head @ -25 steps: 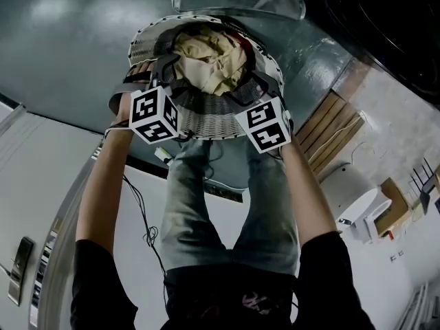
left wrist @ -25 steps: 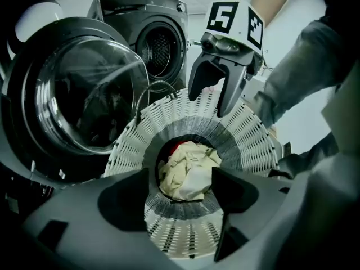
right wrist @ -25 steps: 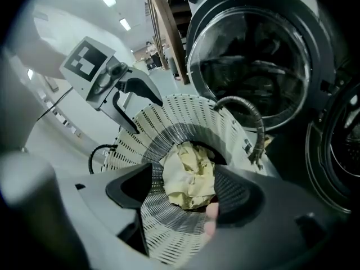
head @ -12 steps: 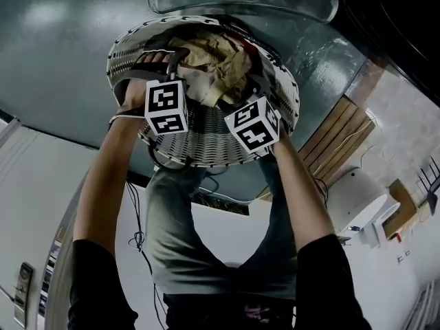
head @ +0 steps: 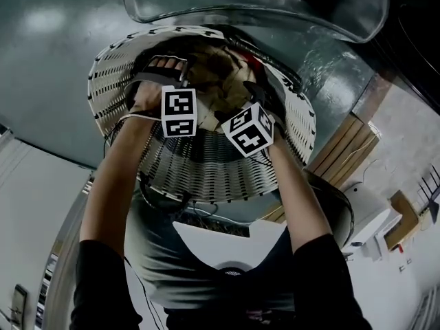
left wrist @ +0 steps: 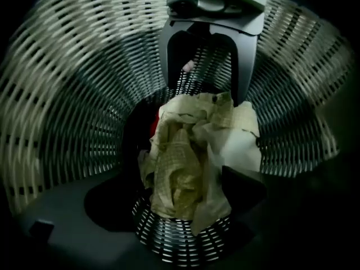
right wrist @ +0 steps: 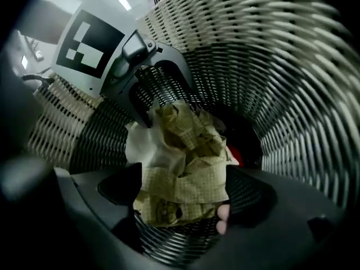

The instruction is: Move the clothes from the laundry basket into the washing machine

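Observation:
A white woven laundry basket stands below me with both grippers reaching down into it. A crumpled pale yellow checked cloth lies on its bottom, with a bit of red fabric beside it. My left gripper points straight down over the cloth. Its jaws are opening, and the cloth lies between them. My right gripper comes in at a slant. Its jaws are opening too, around the same checked cloth. The marker cubes of the left and right grippers show over the basket.
The washing machine's clear door hangs open just beyond the basket. The floor is dark grey. Wooden slats and a white appliance stand to the right. A black cable dangles at the basket's near wall.
Both grippers have dropped from the basket's near rim down inside it, toward the clothes. The basket and machine door now fill more of the head view.

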A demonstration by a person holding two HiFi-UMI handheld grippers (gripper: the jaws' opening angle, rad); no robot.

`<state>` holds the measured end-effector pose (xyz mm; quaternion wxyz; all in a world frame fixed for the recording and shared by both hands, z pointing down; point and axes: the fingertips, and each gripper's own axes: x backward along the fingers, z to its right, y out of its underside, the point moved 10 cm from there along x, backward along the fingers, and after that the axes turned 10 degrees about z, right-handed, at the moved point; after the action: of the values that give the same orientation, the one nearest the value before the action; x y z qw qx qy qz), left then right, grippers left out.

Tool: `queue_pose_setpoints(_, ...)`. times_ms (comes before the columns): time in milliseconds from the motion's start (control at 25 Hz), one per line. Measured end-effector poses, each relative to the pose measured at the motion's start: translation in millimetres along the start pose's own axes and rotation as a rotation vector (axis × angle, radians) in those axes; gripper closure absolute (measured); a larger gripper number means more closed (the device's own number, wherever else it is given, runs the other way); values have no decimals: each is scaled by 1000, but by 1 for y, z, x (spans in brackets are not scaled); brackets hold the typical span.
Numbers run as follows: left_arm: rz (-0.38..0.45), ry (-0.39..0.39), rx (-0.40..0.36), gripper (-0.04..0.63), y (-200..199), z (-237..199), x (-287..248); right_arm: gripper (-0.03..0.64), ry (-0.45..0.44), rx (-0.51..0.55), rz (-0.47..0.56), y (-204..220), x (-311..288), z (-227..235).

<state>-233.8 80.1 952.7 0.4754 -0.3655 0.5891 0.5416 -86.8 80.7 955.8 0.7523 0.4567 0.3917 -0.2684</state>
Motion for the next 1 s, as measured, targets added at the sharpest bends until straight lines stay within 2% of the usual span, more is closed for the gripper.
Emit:
queue_pose_setpoints(240,-53,46,-45,110,12,6,-47,125,-11,50,-55,19,-40,-1)
queue_pose_setpoints(480,-101,66,-42,107,28,5,-91,116,-23,38,-107,34,-78,13)
queue_pose_setpoints(600,-112,70,-34,114,33,8,-112,134,-15,-1,-104,45,-94,20)
queue_pose_setpoints(840,-155,45,9,307,35,15,-124,243,40,-32,-90,50,-103,29)
queue_pose_setpoints(1000,-143,22,65,483,33,20,-114,386,54,-38,-90,45,-96,32)
